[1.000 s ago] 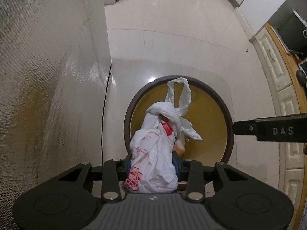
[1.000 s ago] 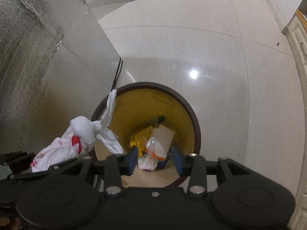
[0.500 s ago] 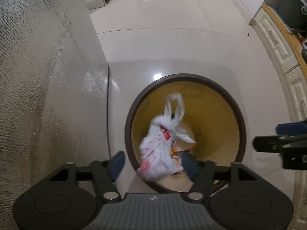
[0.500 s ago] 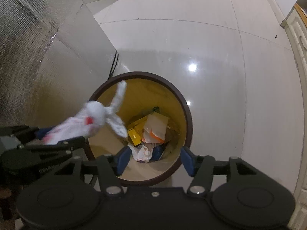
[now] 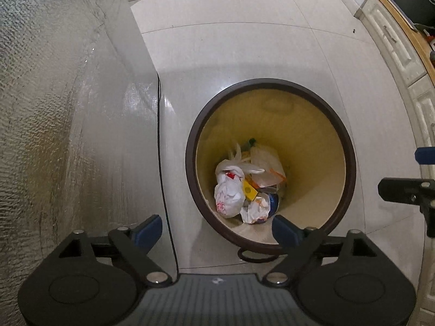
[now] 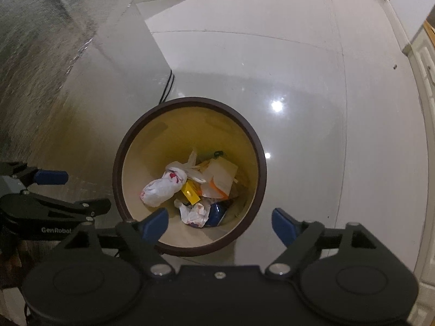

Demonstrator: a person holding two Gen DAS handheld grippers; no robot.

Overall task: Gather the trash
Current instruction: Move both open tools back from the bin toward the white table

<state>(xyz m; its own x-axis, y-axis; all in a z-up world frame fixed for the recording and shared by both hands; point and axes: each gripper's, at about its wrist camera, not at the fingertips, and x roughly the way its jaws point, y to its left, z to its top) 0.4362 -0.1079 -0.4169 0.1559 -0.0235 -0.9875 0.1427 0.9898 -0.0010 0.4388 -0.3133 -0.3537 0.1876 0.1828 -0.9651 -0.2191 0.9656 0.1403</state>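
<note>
A round bin with a dark brown rim (image 5: pixel 350 160) (image 6: pixel 259 160) and yellow inside stands on the floor. A knotted white plastic bag with red print (image 5: pixel 228 190) (image 6: pixel 161 186) lies at its bottom among other trash: a paper packet (image 5: pixel 267 168) (image 6: pixel 223 178), a yellow box (image 5: pixel 250 191) (image 6: pixel 191 194) and crumpled paper (image 5: pixel 255 212) (image 6: pixel 194 213). My left gripper (image 5: pixel 217 229) is open and empty above the bin's near rim. My right gripper (image 6: pixel 220 224) is open and empty above the bin.
A silvery textured appliance wall (image 5: pixel 54 108) (image 6: pixel 54 68) rises at the left, with a black cable (image 5: pixel 163 179) along its base. White cabinet doors (image 5: pixel 394 46) line the right. Glossy tiled floor (image 6: pixel 299 81) surrounds the bin.
My left gripper opened and let go of the white bag, which fell into the bin. Both grippers rose and their jaws opened wider.
</note>
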